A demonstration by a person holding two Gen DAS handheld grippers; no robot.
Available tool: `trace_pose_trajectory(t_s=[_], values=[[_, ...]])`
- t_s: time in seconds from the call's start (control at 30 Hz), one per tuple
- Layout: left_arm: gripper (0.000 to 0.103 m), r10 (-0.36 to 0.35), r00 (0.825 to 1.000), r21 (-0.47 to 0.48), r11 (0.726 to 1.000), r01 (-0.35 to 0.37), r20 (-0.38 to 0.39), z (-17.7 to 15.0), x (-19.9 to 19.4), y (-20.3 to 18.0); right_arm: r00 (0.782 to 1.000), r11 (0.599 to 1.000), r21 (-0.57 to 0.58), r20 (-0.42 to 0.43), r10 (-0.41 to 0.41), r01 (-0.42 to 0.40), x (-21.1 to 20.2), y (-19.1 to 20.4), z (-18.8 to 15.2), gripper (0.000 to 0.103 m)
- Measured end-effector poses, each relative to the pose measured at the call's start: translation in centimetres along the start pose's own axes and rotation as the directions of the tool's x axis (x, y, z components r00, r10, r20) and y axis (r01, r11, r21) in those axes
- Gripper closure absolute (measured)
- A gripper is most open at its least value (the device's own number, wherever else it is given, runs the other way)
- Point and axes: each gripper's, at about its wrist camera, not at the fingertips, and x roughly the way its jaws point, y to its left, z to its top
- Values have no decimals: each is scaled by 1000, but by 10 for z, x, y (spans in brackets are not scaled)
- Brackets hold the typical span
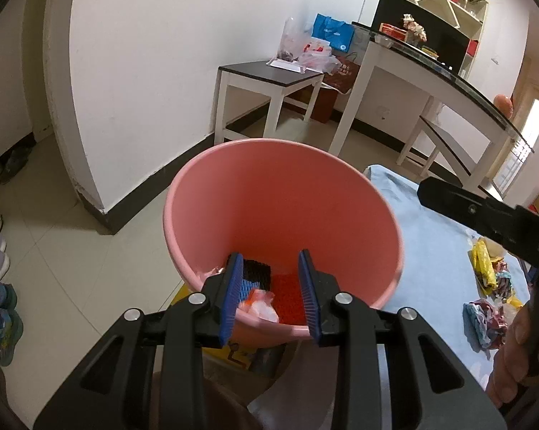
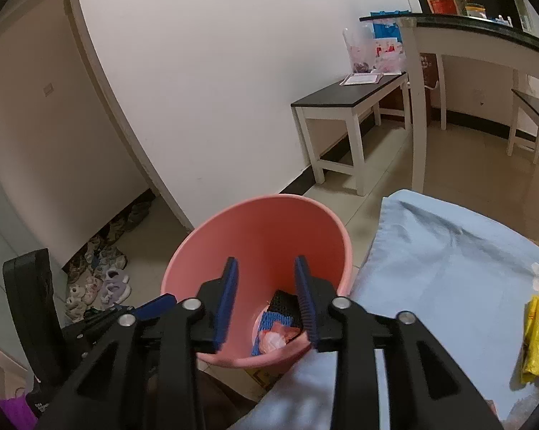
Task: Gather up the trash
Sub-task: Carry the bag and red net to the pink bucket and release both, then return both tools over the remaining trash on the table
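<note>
A pink bin [image 1: 269,197] stands beside the blue-covered table [image 1: 430,236]; it also shows in the right wrist view [image 2: 262,236]. Trash lies at its bottom: a pale crumpled wrapper [image 1: 260,306] and black, blue and red mesh pieces [image 1: 256,274]; the same trash shows in the right wrist view [image 2: 278,326]. My left gripper [image 1: 271,297] is open and empty over the bin's near rim. My right gripper [image 2: 267,301] is open and empty above the bin. A yellow wrapper [image 1: 482,265] and crumpled wrappers [image 1: 484,317] lie on the cloth; the yellow one also shows in the right wrist view [image 2: 536,333].
A small dark-topped bench [image 1: 269,82] with plastic bags stands by the white wall. A long glass-topped desk [image 1: 448,82] is behind the table. Several shoes [image 2: 97,279] lie on the tiled floor at left. A yellow box [image 1: 233,353] sits under the bin.
</note>
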Motion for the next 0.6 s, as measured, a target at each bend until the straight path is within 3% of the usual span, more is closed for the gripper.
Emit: trace_pose_trajectory(t_s=[0.23, 0.6], values=[[71, -20, 1000, 19, 1000, 19, 14, -1, -13, -10, 999, 1000, -9, 32, -18, 18, -25, 2, -5, 48], [71, -76, 997, 67, 995, 75, 12, -6, -27, -40, 995, 997, -3, 74, -73, 73, -74, -6, -25, 40]])
